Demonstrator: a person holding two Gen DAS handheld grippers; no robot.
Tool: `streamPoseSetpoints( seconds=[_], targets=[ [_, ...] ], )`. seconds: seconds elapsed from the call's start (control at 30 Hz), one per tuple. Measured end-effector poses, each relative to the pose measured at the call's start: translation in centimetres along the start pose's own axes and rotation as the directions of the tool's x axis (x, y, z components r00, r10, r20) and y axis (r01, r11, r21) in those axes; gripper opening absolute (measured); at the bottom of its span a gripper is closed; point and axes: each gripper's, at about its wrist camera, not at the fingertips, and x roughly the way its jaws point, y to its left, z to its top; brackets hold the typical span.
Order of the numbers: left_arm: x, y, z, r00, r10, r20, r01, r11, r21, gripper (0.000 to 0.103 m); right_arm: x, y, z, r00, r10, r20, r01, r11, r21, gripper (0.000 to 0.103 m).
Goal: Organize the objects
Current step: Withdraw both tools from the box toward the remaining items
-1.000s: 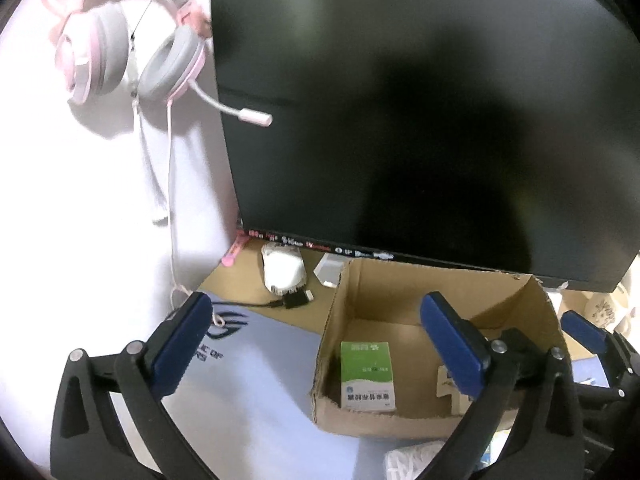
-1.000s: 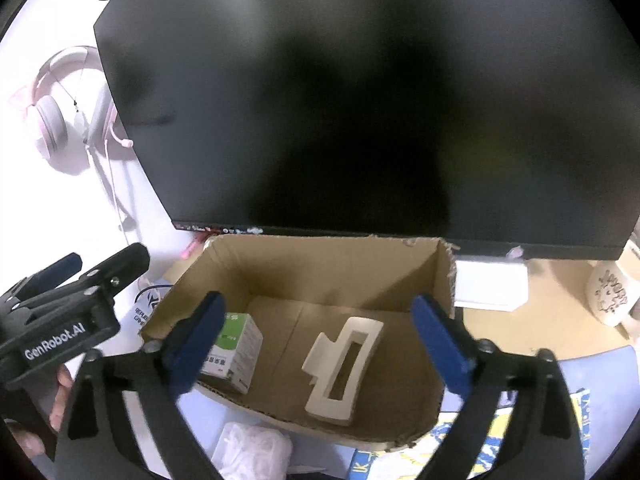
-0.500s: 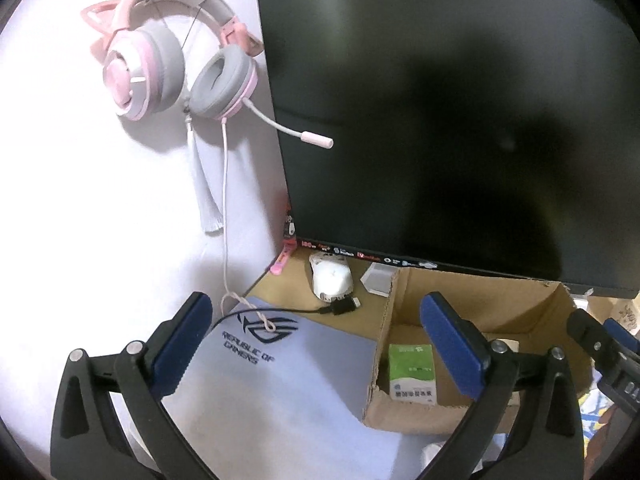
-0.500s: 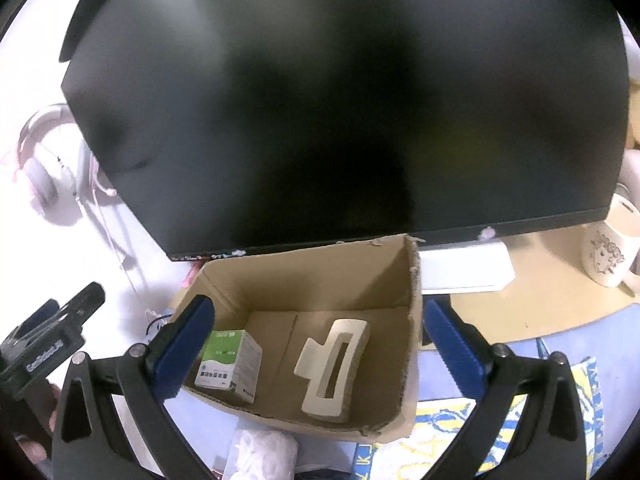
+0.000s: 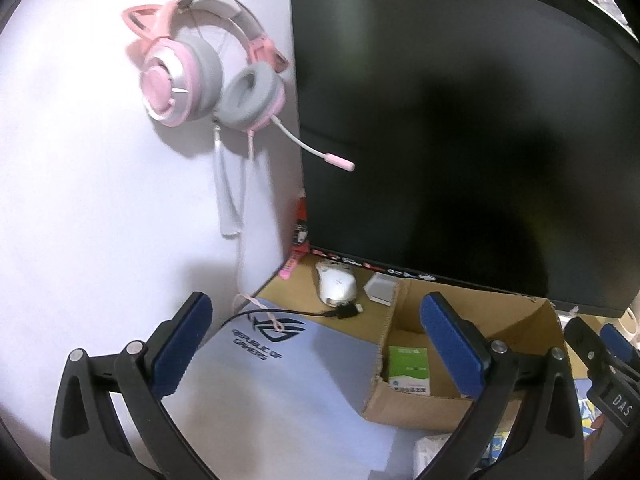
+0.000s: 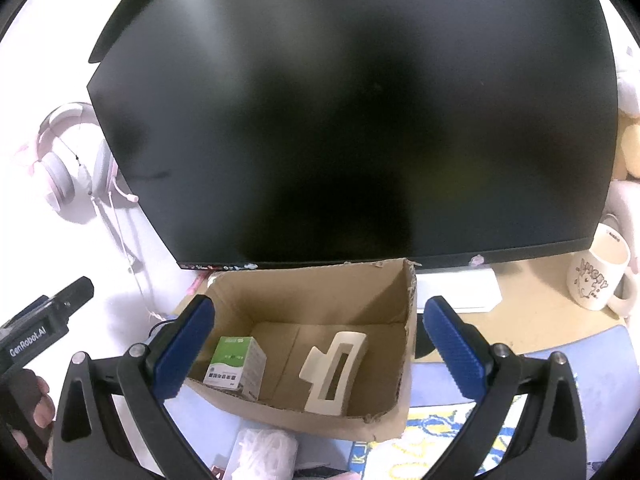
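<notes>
Wooden desk (image 6: 532, 322) under a dark monitor (image 6: 360, 120), cardboard box (image 6: 320, 280) holding green-white carton (image 6: 236, 364) and cream hair clip (image 6: 334, 372), left tool (image 5: 316, 344) and right tool (image 6: 318, 344) both spread apart, empty.

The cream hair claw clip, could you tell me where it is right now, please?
In the right wrist view, the cream hair claw clip lies inside the cardboard box, right of the green-and-white carton, below the monitor.

We are seeing a pink-and-grey headset (image 5: 208, 76), a brown cardboard box (image 6: 320, 296) holding a green-and-white carton (image 6: 236, 366), and blue fingers (image 6: 452, 344).
</notes>
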Motion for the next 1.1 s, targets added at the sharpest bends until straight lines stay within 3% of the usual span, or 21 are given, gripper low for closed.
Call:
streamPoseSetpoints(
  seconds=[0.37,0.6,0.77,1.1],
  targets=[
    [-1.2,1.4,0.0,0.998,0.061,0.004,-0.061,0.998,-0.007,0.103,-1.9,0.4,0.0,1.0,-0.018,0.02,0.018,1.0,-0.01,0.103],
    [-2.6,2.1,-0.1,0.998,0.054,0.02,-0.053,0.999,-0.011,0.103,-2.7,0.3,-0.2,1.0,-0.015,-0.012,0.015,1.0,-0.023,0.103],
    [-4.1,1.9,-0.2,0.999,-0.013,0.029,0.013,1.0,-0.002,0.103,-3.9,1.1,-0.5,0.998,-0.055,0.006,0.055,0.995,-0.084,0.103],
    [-7.4,0.8,-0.9,0.996,-0.004,0.09,-0.003,0.998,0.07,0.103,-4.9,0.4,-1.1,0.999,-0.045,-0.023,0.044,0.998,-0.039,0.103]
  ],
)
